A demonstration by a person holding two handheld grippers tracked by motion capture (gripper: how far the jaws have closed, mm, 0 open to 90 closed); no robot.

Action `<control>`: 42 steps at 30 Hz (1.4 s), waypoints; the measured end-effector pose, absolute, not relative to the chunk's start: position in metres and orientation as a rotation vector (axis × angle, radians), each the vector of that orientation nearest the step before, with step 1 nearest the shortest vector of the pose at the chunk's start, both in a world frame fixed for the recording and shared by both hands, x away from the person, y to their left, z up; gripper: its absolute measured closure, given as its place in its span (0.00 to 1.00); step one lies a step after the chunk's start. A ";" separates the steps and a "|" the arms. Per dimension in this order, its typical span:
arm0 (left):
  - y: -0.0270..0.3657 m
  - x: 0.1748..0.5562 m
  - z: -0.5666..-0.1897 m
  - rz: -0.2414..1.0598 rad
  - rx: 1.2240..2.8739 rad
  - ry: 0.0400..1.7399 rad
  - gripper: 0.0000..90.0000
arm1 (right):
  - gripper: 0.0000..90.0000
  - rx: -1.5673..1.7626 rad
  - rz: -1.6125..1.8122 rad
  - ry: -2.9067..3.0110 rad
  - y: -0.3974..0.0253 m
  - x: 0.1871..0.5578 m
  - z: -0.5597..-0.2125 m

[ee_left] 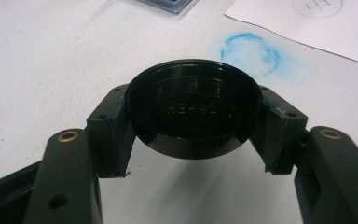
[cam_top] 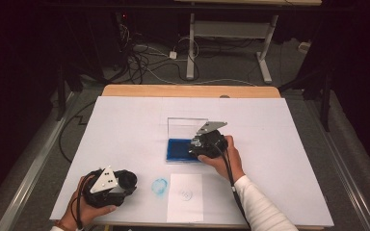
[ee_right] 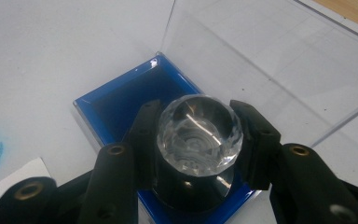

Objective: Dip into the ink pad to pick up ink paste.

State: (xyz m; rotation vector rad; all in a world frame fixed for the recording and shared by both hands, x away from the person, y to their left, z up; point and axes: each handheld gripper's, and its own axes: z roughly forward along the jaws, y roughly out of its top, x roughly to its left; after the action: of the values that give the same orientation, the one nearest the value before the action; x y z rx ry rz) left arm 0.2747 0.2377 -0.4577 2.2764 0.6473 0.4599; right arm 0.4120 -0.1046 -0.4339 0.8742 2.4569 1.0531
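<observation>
A stamp with a clear faceted knob (ee_right: 198, 135) and a black round body stands upright between the jaws of my right gripper (ee_right: 198, 144), which is shut on it. Its base is over the near end of the blue ink pad (ee_right: 116, 105); contact cannot be made out. The pad's clear lid (ee_right: 261, 60) stands open behind it. In the high view my right gripper (cam_top: 203, 144) is at the pad (cam_top: 177, 149) in mid table. My left gripper (ee_left: 194, 135) is shut on a black round cap (ee_left: 193, 100), held low near the front left (cam_top: 125, 182).
A round blue ink smudge (cam_top: 160, 186) marks the white table cover (cam_top: 125, 125) beside a small white paper sheet (cam_top: 186, 197) bearing a faint circular print. The same smudge (ee_left: 251, 53) lies just beyond the cap. A wooden table edge (cam_top: 188, 90) runs along the back.
</observation>
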 end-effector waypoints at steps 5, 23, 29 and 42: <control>0.238 0.275 -0.458 0.460 2.276 0.647 0.41 | 0.63 0.869 1.056 2.458 -0.105 0.412 -0.434; 0.241 0.274 -0.455 0.471 2.265 0.653 0.41 | 0.63 0.866 1.070 2.466 -0.108 0.411 -0.432; 0.242 0.275 -0.455 0.475 2.259 0.656 0.41 | 0.63 0.831 1.123 2.441 -0.109 0.404 -0.421; 0.242 0.274 -0.455 0.476 2.259 0.657 0.41 | 0.63 0.825 1.220 2.379 -0.127 0.395 -0.393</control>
State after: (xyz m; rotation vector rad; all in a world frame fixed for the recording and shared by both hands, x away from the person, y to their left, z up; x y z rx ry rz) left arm 0.2744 0.2415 -0.4547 2.2588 0.6572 0.4756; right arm 0.3949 -0.1267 -0.3930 0.8253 2.3785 1.2195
